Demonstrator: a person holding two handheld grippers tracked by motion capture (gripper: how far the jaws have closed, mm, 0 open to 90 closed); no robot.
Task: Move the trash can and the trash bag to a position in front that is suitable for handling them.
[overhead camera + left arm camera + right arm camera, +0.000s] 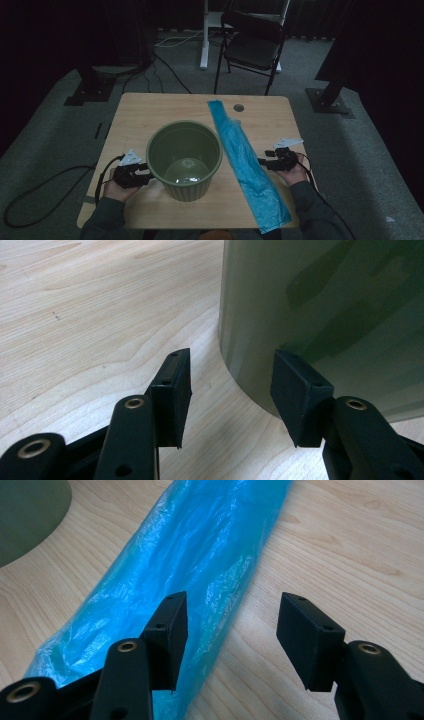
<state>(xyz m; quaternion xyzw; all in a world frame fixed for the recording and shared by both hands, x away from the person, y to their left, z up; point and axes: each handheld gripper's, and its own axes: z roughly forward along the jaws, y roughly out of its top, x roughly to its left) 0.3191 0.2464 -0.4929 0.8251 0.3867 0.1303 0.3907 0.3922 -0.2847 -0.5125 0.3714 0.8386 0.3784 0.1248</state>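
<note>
Blue plastic bag (245, 156), folded flat, lies with its long axis from the tabletop's far edge to its near edge, right of the green bin (184, 160). Right gripper (230, 630), released and empty, points at the bag's right margin and is nearer than the left gripper (230, 390), which stands released beside the bin's wall.

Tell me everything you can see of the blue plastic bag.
The blue plastic bag is a long, thin, translucent bright-blue film, crinkled and glossy, folded flat into a narrow strip. It lies diagonally on the wooden table, from near the far middle to the near right edge, where its wider end hangs slightly over. It runs just right of the green bin; whether they touch is unclear. The right gripper sits at its edge, jaws open, not pinching it.
</note>
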